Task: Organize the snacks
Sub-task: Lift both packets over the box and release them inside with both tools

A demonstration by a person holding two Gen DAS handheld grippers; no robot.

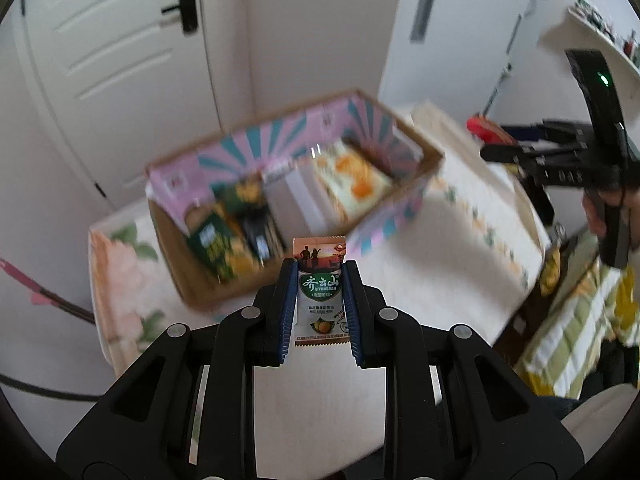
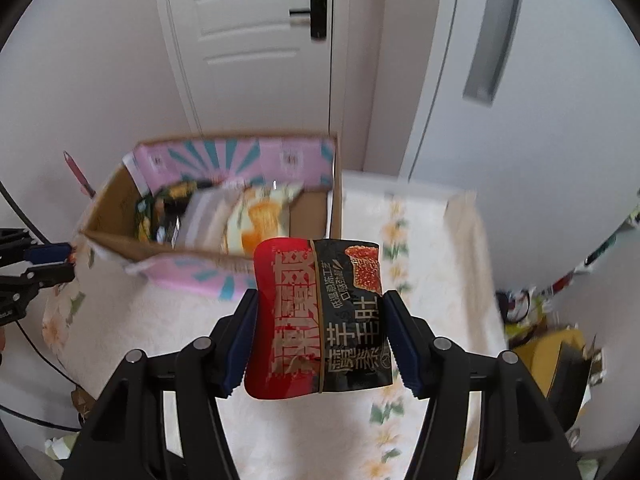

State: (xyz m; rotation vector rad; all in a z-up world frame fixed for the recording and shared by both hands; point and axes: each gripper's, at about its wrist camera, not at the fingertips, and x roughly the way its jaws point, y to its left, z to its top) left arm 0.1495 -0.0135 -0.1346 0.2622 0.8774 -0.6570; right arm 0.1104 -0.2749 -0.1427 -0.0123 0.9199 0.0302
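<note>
My left gripper (image 1: pixel 319 284) is shut on a small white snack packet (image 1: pixel 320 304) with a green logo, held above the table's floral cloth in front of a cardboard box (image 1: pixel 420 148). The box has pink and teal sides and holds several snack packs (image 1: pixel 352 176). My right gripper (image 2: pixel 320 312) is shut on a red and black snack pouch (image 2: pixel 316 320), held above the cloth to the right of the same box (image 2: pixel 120 248). The right gripper also shows in the left wrist view (image 1: pixel 496 146) with the red pouch (image 1: pixel 482 128) at its tip.
The box stands on a table with a floral cloth (image 2: pixel 420 240). A white door (image 2: pixel 256 40) and wall are behind it. More snack bags (image 2: pixel 556 344) lie low at the right. A cable (image 1: pixel 40 390) runs at the left.
</note>
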